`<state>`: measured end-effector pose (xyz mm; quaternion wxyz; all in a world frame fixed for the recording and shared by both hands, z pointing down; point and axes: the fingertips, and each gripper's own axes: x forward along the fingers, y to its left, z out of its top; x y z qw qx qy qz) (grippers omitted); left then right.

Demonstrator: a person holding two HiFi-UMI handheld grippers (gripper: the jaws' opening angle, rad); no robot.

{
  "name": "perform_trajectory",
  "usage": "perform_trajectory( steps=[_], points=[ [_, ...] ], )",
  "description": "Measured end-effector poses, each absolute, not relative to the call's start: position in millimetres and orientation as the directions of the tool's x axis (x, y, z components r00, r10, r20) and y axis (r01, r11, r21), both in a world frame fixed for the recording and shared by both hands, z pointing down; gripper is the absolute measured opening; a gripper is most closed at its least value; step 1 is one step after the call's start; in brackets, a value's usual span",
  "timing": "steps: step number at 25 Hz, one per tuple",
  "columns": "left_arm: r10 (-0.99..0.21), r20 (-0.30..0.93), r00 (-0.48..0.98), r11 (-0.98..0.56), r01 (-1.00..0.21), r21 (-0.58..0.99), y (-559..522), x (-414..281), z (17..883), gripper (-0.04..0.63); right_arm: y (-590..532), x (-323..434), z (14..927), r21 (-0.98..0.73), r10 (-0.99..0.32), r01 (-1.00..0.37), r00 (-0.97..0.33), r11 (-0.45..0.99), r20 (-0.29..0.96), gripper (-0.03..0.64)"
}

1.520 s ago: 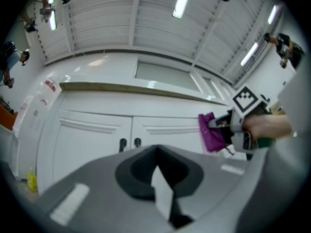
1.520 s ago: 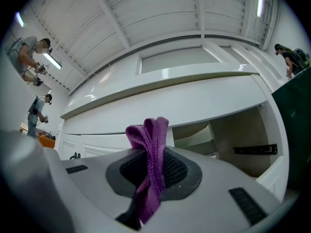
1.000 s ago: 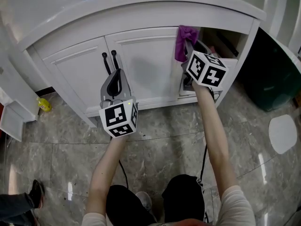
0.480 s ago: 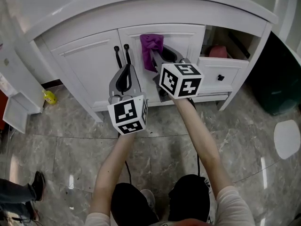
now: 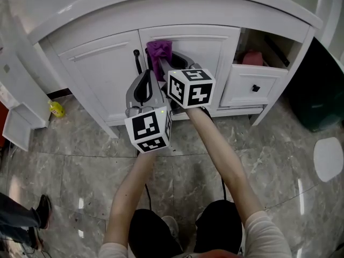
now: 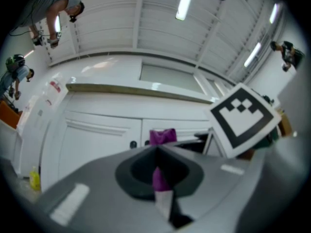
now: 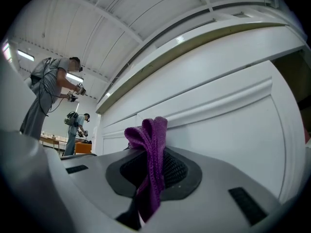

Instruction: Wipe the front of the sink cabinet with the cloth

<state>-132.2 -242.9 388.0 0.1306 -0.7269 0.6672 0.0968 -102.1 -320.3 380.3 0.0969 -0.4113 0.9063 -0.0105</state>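
Observation:
The sink cabinet (image 5: 102,74) is white, with two doors and black handles (image 5: 136,61) where they meet. A purple cloth (image 5: 159,51) is pressed against the upper left corner of the right door (image 5: 215,52), close to the handles. My right gripper (image 5: 164,63) is shut on the cloth (image 7: 150,149), which sticks out past the jaw tips and touches the door. My left gripper (image 5: 144,75) hovers just left of and below it, shut and apart from the door. In the left gripper view the cloth (image 6: 163,136) shows above the left gripper (image 6: 156,148).
A drawer (image 5: 252,85) stands pulled open right of the doors, with something pink (image 5: 252,58) in the opening above it. A dark bin (image 5: 317,90) stands at far right. A yellow object (image 5: 55,109) and a white box (image 5: 19,128) sit on the floor at left.
My right gripper has carried the cloth leftward across the cabinet front, from beside the open drawer to near the door handles. The left gripper has hardly moved.

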Motion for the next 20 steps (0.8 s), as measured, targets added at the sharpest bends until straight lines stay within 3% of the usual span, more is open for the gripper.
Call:
perform_trajectory(
  steps=[20],
  points=[
    [-0.938, -0.33, 0.105, -0.085, -0.994, -0.076, -239.1, -126.7, 386.1, 0.005, -337.2, 4.8, 381.4, -0.054, -0.857, -0.867, -0.476, 0.494, -0.196, 0.052]
  ],
)
